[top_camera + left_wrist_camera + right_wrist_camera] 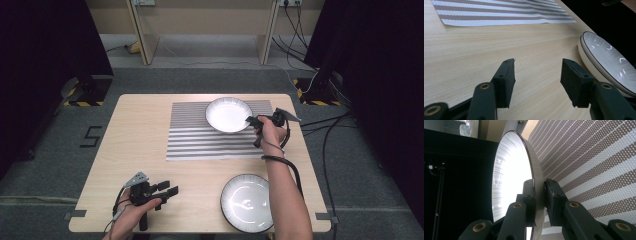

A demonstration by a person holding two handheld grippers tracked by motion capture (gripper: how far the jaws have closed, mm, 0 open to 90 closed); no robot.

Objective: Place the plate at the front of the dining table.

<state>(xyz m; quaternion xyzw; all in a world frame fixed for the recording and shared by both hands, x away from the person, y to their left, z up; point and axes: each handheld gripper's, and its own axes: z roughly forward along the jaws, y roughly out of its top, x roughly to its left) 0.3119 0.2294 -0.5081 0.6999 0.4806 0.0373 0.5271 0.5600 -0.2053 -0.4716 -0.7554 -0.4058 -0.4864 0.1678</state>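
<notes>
Resting low over the bare table [145,150] at the near left, left gripper [167,190], jaws spread, nothing between. Further right, two white ribbed plates: one [247,202] at the near edge, one [227,114] on the single striped placemat [200,142]. Pinching the rim of that far plate, right gripper [251,120], one jaw inside, one outside. Probably ceramic: stiff, smooth, breakable; best held at the rim.
</notes>
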